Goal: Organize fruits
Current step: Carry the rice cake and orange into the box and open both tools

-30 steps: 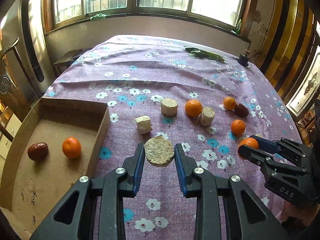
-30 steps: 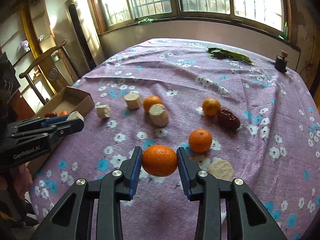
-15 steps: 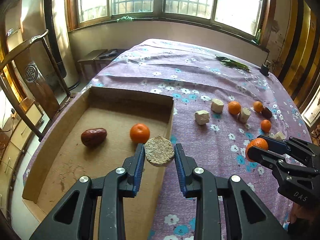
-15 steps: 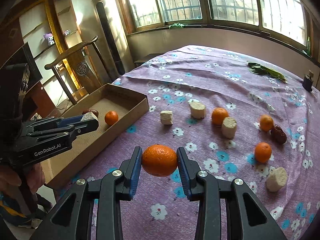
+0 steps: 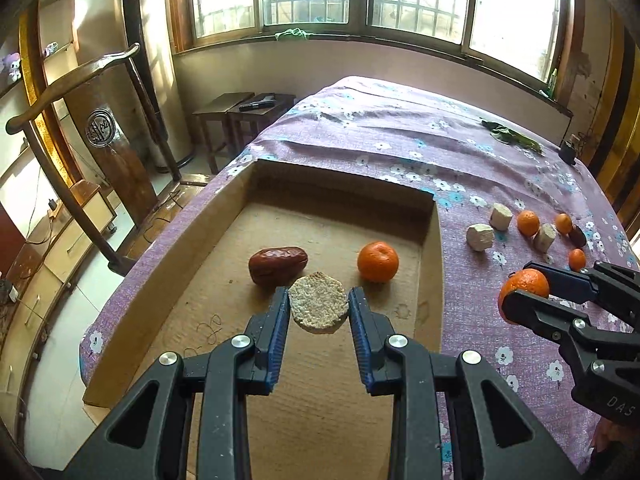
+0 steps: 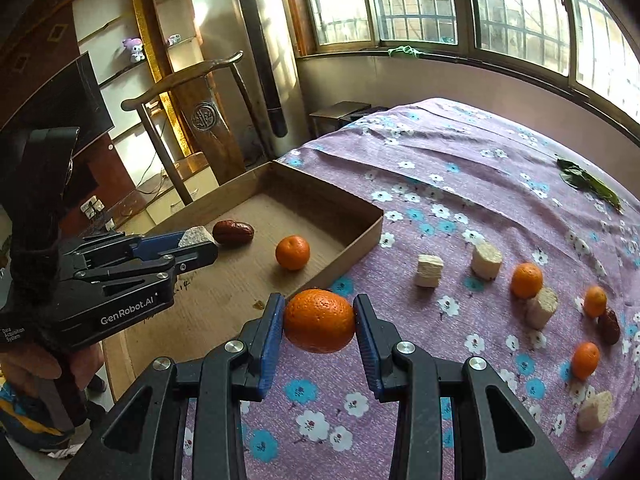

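Note:
My left gripper [image 5: 318,306] is shut on a round beige cake piece [image 5: 318,303] and holds it above the floor of the cardboard box [image 5: 434,264]. In the box lie a red date [image 5: 278,265] and an orange [image 5: 377,262]. My right gripper [image 6: 319,322] is shut on an orange [image 6: 319,321] above the purple cloth, just right of the box's near corner [image 6: 352,252]. It also shows at the right of the left wrist view [image 5: 524,286]. The left gripper shows at the left of the right wrist view [image 6: 196,240].
On the floral cloth [image 6: 460,168] lie several oranges [image 6: 526,280], beige cake chunks [image 6: 429,271] and a date [image 6: 609,326]. Green leaves [image 6: 588,184] lie far back. A wooden chair [image 5: 80,128] and stools [image 5: 244,112] stand left of the table.
Both grippers have moved left with their loads. The left one has gone from the box's right wall to over the box floor. The right one has come close to the box corner.

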`<state>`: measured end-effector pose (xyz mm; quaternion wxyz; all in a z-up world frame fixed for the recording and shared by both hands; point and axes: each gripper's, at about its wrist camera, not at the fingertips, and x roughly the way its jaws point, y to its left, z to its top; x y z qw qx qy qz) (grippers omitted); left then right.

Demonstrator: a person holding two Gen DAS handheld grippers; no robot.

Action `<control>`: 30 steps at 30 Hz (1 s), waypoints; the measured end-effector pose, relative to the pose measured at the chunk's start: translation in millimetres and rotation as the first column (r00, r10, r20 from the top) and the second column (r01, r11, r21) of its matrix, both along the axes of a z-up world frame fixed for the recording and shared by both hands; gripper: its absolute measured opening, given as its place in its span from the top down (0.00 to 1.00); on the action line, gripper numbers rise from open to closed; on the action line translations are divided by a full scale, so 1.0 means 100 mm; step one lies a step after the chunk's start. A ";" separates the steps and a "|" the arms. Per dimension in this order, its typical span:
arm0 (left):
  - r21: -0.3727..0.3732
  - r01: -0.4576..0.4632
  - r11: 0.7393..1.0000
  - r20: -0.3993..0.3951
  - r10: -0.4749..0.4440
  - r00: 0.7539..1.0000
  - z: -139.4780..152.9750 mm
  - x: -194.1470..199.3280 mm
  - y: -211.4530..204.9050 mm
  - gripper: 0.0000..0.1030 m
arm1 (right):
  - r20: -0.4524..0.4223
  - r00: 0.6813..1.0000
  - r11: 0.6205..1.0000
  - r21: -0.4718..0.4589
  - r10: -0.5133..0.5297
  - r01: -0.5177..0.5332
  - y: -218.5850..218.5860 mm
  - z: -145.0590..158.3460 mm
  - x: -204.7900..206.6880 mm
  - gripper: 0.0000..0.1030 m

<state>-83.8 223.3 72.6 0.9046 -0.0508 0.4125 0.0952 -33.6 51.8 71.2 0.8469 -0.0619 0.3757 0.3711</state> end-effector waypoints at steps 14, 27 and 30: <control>-0.005 -0.054 0.999 -0.031 0.053 0.998 -0.11 0.04 0.32 0.72 | -0.019 0.991 0.990 -0.044 0.131 -0.132 0.67 -0.09 0.04 0.62; -0.009 -0.072 0.997 -0.086 0.071 0.994 -0.20 0.15 0.41 0.72 | -0.056 0.983 0.980 -0.093 0.174 -0.178 0.96 -0.28 0.14 0.62; -0.014 -0.076 0.997 -0.106 0.074 0.992 -0.23 0.19 0.42 0.71 | -0.066 0.981 0.976 -0.108 0.185 -0.191 1.03 -0.34 0.16 0.62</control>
